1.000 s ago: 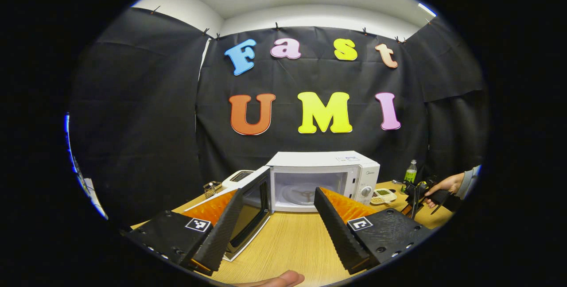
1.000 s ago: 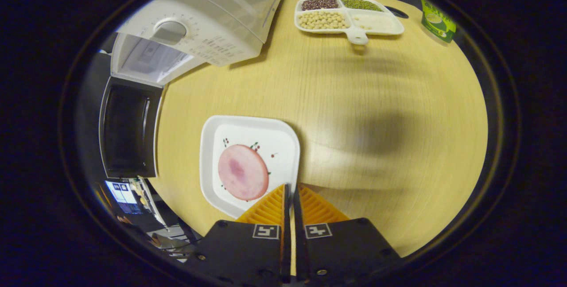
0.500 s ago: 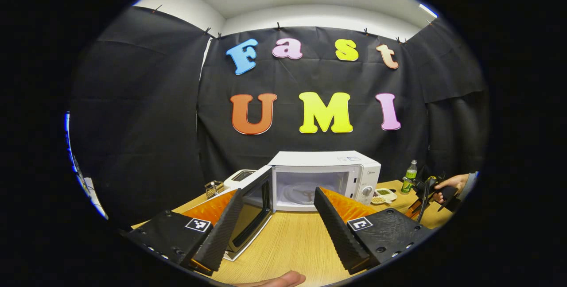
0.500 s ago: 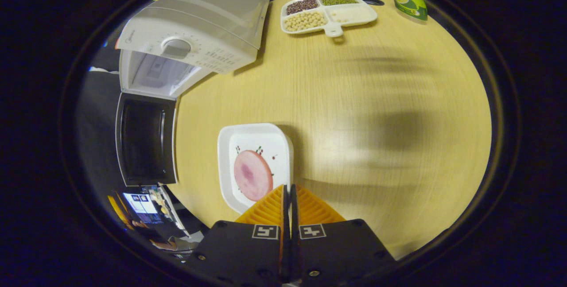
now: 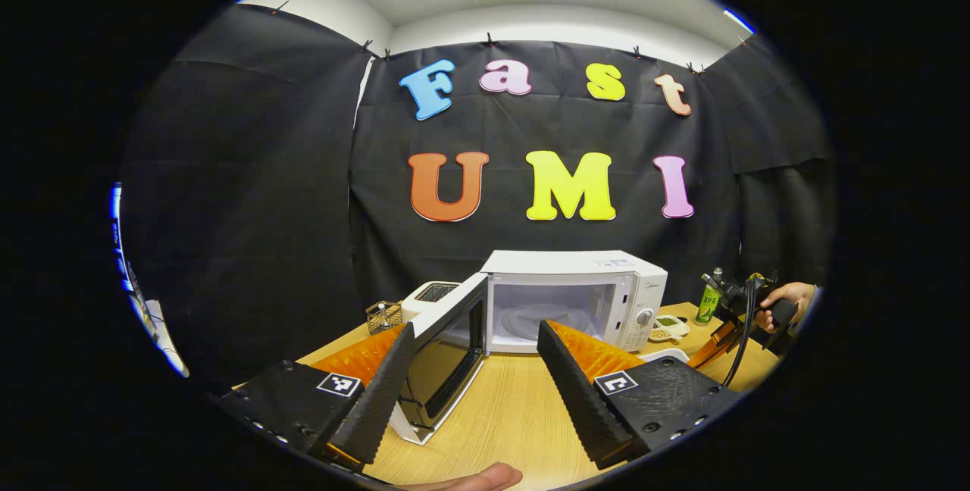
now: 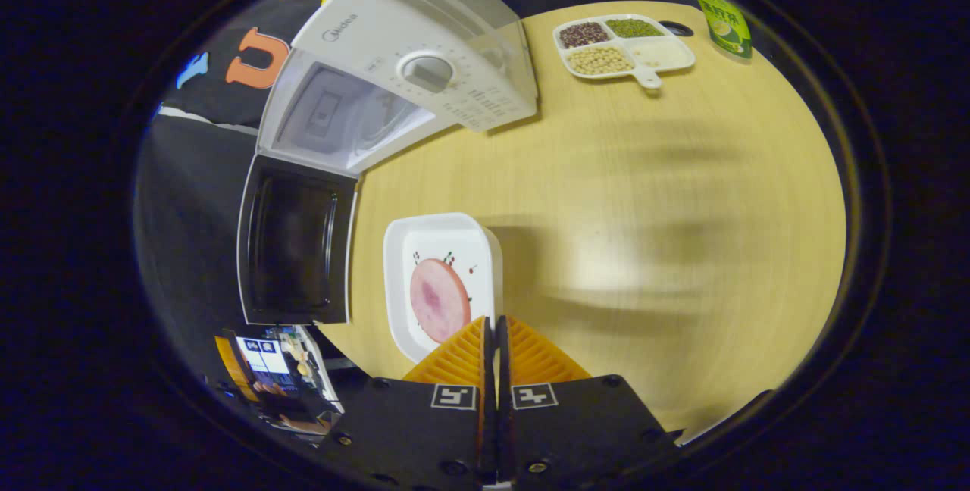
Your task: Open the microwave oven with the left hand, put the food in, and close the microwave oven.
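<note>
The right gripper (image 6: 496, 332) has its fingers pressed together on the near rim of a white square plate (image 6: 402, 248), pinching it above the worktop (image 6: 644, 195). On the plate lies a round pink slice of food (image 6: 439, 300). The left gripper (image 5: 474, 358) hangs with fingers spread wide, gripping nothing. Beyond it the white microwave (image 5: 606, 267) stands with its door (image 5: 447, 351) swung out left, cavity open. Bare worktop lies between plate and microwave.
</note>
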### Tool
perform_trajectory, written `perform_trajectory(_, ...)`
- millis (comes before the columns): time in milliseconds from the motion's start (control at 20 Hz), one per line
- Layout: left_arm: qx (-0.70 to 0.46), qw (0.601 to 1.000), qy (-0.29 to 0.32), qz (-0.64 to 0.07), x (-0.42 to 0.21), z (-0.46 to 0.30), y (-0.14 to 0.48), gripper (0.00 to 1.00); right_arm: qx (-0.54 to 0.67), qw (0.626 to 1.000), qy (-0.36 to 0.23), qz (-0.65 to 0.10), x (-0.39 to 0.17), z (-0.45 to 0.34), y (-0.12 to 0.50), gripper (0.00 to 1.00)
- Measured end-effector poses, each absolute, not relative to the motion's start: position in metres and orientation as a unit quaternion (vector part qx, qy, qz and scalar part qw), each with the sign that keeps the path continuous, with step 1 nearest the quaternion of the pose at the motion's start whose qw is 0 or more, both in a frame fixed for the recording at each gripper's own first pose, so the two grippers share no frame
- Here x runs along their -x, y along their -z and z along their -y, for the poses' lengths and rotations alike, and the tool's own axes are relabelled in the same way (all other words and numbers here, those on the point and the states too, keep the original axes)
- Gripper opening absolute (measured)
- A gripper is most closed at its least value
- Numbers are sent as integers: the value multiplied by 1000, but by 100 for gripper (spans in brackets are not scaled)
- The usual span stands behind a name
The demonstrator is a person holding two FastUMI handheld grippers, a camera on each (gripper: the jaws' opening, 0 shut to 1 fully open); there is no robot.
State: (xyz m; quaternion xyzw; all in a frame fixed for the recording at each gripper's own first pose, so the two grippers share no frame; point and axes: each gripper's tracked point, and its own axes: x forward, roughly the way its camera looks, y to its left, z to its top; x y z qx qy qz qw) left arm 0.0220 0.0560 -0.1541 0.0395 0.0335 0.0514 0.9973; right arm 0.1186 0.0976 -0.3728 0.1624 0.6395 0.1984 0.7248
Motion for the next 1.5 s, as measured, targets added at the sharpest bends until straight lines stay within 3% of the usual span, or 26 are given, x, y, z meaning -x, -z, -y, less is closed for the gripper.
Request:
perform_trajectory(200, -54, 996, -65, -36, -15, -83, 157, 88, -198, 746, -201, -603, -130, -155, 368, 0)
perform_trajectory(350, -55, 995, -71, -40, -7, -100, 159, 88, -258, 753, -213, -566, -141, -208, 361, 4)
perform_trajectory(450, -53, 995, -78, -36, -3, -113, 159, 88, -291, 760, -202, -545, -151, -236, 363, 0)
perform_trajectory(500, -50, 995, -80, -35, -3, -118, 160, 96, -312, 760, -193, -536, -157, -248, 363, 4)
perform_trajectory(700, -46, 994, -92, -35, -2, -138, 163, 96, -438, 747, -142, -480, -186, -294, 362, 4)
perform_trajectory(1000, -46, 992, -106, -46, -8, -158, 175, 95, -541, 775, -25, -327, -257, -315, 379, 4)
perform_trajectory(1100, -53, 992, -107, -42, -9, -159, 173, 95, -570, 773, -10, -278, -281, -323, 377, 0)
perform_trajectory(1300, -52, 988, -141, -35, -9, -170, 169, 96, -626, 752, 9, -204, -322, -336, 372, 6)
perform_trajectory(1400, -48, 988, -142, -38, -9, -168, 171, 95, -620, 762, 8, -188, -339, -340, 373, 6)
perform_trajectory(1450, -47, 988, -144, -41, -11, -168, 173, 95, -616, 766, 8, -182, -346, -342, 375, 16)
perform_trajectory(1500, -47, 987, -144, -46, -13, -169, 176, 95, -613, 770, 11, -176, -352, -341, 379, 8)
